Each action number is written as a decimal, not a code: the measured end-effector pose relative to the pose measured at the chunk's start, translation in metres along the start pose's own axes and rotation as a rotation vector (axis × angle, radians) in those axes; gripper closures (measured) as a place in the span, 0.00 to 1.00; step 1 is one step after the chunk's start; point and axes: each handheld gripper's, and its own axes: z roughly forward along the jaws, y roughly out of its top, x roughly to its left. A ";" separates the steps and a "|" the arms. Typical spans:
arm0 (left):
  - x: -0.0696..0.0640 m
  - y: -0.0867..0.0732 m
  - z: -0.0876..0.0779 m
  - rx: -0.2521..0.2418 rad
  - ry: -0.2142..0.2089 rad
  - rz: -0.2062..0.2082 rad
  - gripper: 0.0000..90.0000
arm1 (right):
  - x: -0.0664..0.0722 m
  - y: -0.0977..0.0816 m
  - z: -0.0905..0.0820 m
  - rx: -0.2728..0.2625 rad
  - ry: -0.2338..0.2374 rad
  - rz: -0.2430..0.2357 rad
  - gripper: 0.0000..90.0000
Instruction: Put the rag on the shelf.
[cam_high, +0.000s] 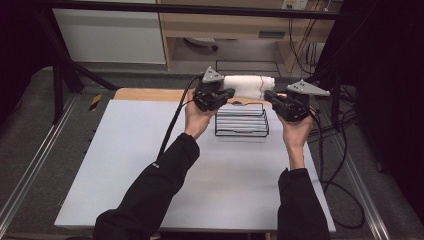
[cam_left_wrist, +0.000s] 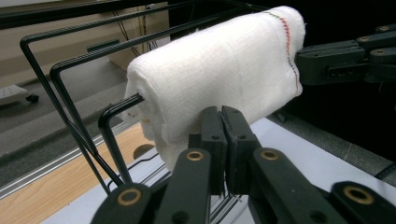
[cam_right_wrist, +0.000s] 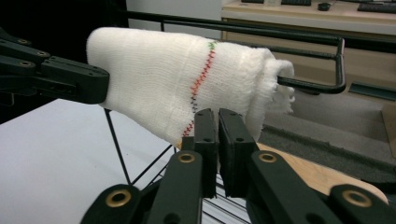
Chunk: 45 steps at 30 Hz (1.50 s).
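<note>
1. White towel (cam_high: 248, 86) draped over top bar of black wire rack (cam_high: 242, 121) at table's (cam_high: 150, 165) far edge, hung to dry
2. Left gripper (cam_left_wrist: 222, 122) pinching towel's lower edge, jaws pressed together
3. Right gripper (cam_right_wrist: 217, 126) likewise pinching the opposite end, keeping cloth spread

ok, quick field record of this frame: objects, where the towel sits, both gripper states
surface: white table top
rack: black wire rack, upright at the far middle of the table
towel: white rolled towel on the rack's top bar, with a coloured stitch line near one end
left gripper: jaws shut, pinching the towel's lower edge
right gripper: jaws shut, pinching the towel's lower edge at the opposite end
</note>
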 end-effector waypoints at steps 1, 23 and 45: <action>0.000 0.000 -0.002 -0.001 -0.004 0.004 0.96 | 0.001 0.001 -0.002 -0.004 0.005 0.000 0.94; 0.013 -0.034 -0.067 0.084 -0.018 0.002 0.39 | 0.023 0.002 -0.032 0.045 0.112 0.000 0.40; 0.050 -0.154 -0.162 0.188 0.070 -0.039 0.07 | 0.038 -0.061 -0.037 0.144 0.214 0.056 0.02</action>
